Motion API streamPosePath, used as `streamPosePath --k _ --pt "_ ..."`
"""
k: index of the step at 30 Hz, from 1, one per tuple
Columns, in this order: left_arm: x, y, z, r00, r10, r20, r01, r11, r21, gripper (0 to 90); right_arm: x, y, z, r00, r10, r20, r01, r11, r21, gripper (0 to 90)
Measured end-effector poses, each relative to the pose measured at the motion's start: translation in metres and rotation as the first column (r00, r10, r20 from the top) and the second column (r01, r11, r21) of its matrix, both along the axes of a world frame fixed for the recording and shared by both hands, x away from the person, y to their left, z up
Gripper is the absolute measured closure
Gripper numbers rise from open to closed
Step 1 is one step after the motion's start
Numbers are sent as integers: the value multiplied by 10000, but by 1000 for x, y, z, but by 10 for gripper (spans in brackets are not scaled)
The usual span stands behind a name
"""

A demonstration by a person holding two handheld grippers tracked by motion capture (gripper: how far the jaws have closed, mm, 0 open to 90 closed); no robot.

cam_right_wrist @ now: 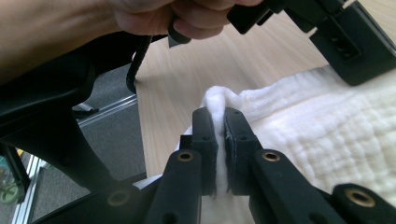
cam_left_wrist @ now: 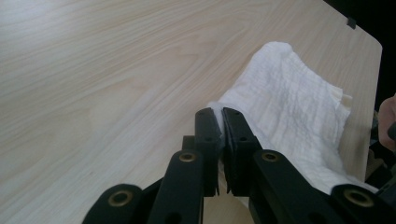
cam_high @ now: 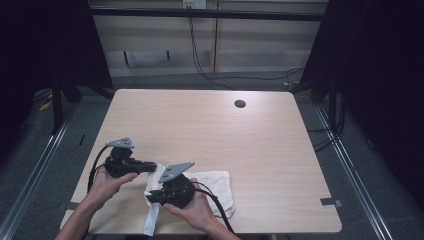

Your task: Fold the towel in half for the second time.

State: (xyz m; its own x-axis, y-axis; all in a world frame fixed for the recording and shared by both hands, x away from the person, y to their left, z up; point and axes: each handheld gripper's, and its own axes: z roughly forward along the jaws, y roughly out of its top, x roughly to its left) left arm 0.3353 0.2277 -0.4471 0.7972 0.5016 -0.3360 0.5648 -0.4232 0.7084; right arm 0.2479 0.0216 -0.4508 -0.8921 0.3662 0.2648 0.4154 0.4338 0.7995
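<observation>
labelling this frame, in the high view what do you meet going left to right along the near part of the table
left gripper → right gripper → white towel → strip of grey tape at the right edge of the table

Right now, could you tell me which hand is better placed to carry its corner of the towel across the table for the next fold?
Probably the left: its gripper pinches the towel at its far edge with bare table beyond; the right gripper grips near the table's front edge.

Towel (cam_high: 215, 187) lay on the table (cam_high: 210, 130) at its near edge, left of centre. Left gripper (cam_high: 150, 166) sat at the towel's left end, right gripper (cam_high: 150, 197) just nearer. A round hole (cam_high: 240, 104) sat far behind.
</observation>
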Motion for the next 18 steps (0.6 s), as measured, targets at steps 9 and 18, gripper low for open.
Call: streamPosePath --k 9,18 --pt "9 -34 4 9995 -316 -33 314 9983 -492 855 -1 -36 10 9974 -706 -160 711 9969 328 848" --pt "12 -67 9 9974 -715 117 721 9956 -604 856 -7 -69 20 9914 -1312 -24 1312 9903 462 848"
